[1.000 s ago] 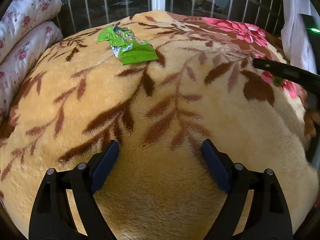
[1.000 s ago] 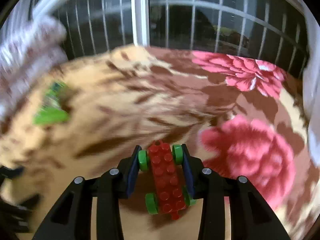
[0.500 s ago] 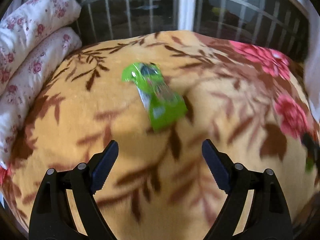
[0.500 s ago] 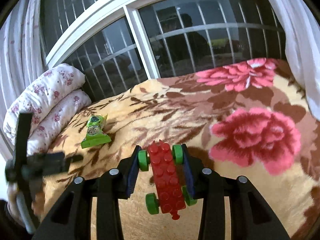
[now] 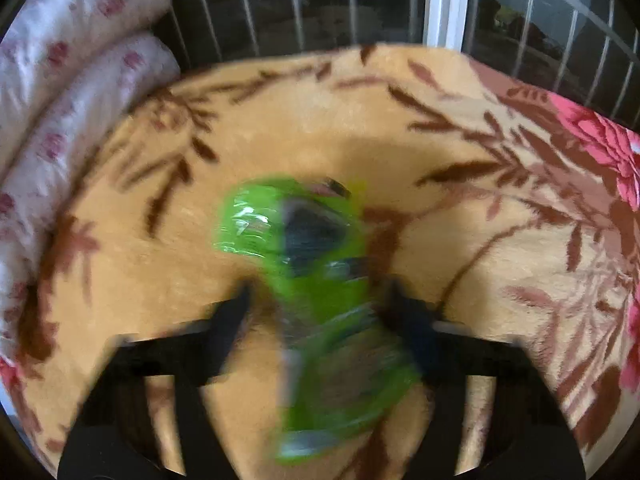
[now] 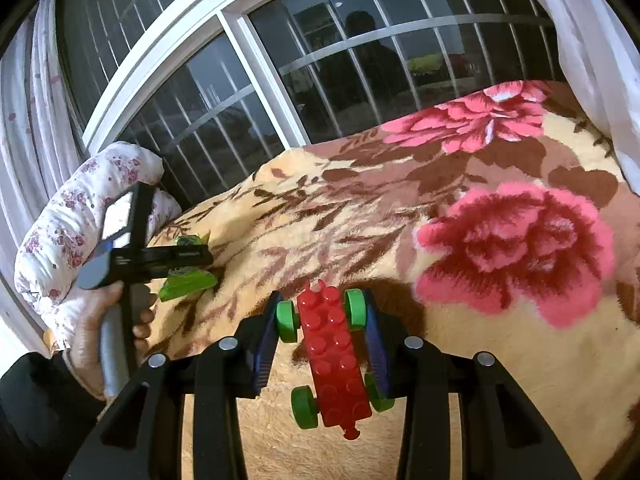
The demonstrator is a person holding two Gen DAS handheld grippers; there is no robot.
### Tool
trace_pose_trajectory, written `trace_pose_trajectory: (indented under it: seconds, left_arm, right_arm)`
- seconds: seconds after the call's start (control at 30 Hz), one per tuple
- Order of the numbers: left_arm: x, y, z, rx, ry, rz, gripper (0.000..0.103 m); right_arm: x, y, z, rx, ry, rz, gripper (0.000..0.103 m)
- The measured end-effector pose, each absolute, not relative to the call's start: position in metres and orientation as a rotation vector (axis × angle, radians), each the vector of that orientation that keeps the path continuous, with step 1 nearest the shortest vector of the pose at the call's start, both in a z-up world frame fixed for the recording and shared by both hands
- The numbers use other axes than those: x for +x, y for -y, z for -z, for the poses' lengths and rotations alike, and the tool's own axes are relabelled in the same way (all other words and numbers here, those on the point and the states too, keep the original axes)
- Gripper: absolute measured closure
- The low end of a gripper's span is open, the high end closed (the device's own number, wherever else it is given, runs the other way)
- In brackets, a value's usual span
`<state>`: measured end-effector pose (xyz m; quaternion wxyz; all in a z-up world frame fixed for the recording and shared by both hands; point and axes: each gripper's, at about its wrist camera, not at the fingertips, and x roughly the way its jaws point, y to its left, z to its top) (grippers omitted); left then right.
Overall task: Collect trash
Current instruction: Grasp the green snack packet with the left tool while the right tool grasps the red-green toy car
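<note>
2 handheld grippers work over a bed covered by a tan floral blanket. 1 second ago the green snack wrapper lay far up the blanket, well apart from the left gripper; now it fills the middle of the left wrist view, lying between the 2 fingers. Motion blur hides whether they touch it; they look narrower than before, but I cannot tell if they pinch it. From the right wrist view, the left gripper, held in the person's left hand, sits directly over the wrapper beside a rolled white quilt. The right gripper keeps its fingers pinching a red toy block car with green wheels. Judged from this, the wrapper pickup is under way, not yet confirmed.
</note>
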<state>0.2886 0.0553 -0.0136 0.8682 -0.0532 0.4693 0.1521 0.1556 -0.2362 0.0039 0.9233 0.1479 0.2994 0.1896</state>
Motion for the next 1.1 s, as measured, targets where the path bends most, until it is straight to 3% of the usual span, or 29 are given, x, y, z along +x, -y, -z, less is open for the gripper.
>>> trace_pose_trajectory:
  seconds: [0.03, 0.07, 0.17, 0.53, 1.1]
  left_arm:
    - [0.288, -0.056, 0.014, -0.112, -0.966, -0.33, 0.064]
    - [0.286, -0.056, 0.013, -0.107, -0.943, -0.342, 0.074]
    - [0.274, -0.053, 0.008, -0.099, -0.912, -0.341, 0.076]
    - [0.139, 0.007, -0.038, 0.019, -0.757, -0.116, 0.076]
    - [-0.012, 0.022, -0.032, 0.027, -0.694, -0.008, 0.076]
  right_arm:
    - [0.157, 0.236, -0.003, 0.304, -0.62, -0.385, 0.064]
    - [0.157, 0.236, -0.002, 0.305, -0.624, -0.382, 0.064]
    - [0.157, 0.237, -0.002, 0.307, -0.624, -0.377, 0.064]
    - [0.13, 0.222, -0.019, 0.279, -0.616, -0.452, 0.064]
    - [-0.018, 0.19, -0.042, 0.076, -0.561, -0.424, 0.064]
